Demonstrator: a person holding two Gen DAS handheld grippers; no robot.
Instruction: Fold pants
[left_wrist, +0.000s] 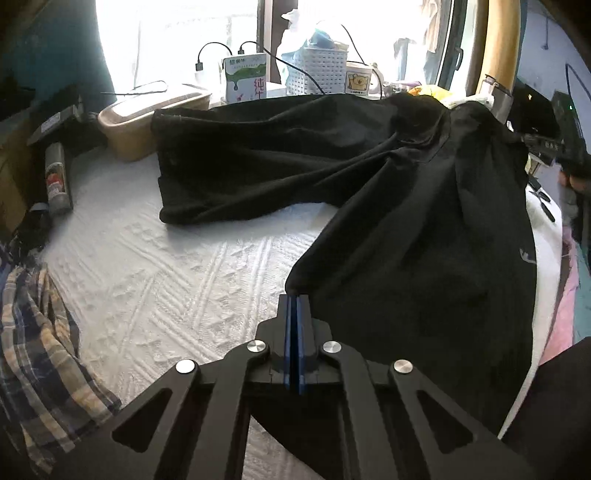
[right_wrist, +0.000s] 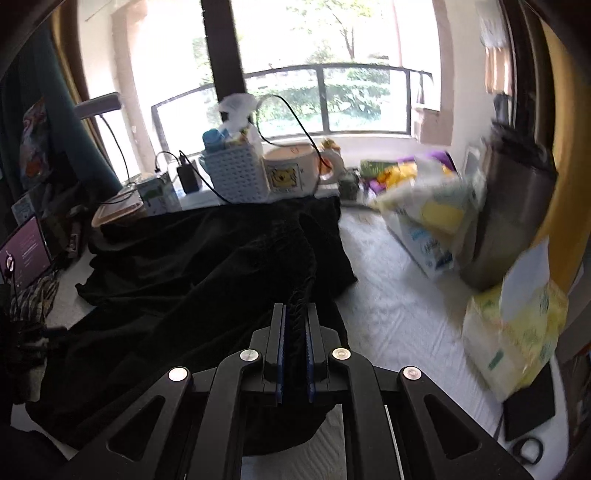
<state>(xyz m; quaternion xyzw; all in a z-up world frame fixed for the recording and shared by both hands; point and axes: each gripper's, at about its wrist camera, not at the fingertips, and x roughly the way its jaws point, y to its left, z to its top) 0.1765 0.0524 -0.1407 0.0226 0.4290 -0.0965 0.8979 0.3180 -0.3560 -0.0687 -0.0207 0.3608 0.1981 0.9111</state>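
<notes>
Two grippers have hold of the black pants (left_wrist: 388, 192) at once. The left gripper (left_wrist: 294, 299) has its blue-lined jaws pressed together, pinching the tip of one trouser leg where the cloth narrows to a point. The right gripper (right_wrist: 295, 308) is clamped on a thicker, gathered bunch of the same dark fabric, so a narrow gap full of pleated cloth shows between its pads. From those two pinches the pants spread away across the white quilted bedcover (left_wrist: 177, 273), one leg lying flat towards the far left, the rest rumpled and draped towards the right. A plaid shirt (left_wrist: 40, 332) lies crumpled at the near left edge of the bed. Past the pants, along the window side, stand a tan lidded box (left_wrist: 136, 122), a milk carton (left_wrist: 245, 77), a white slotted basket (left_wrist: 317, 75) and a mug (right_wrist: 291, 168). To the right, yellow and white packets (right_wrist: 432, 206) are piled by a steel bin (right_wrist: 513, 206).
</notes>
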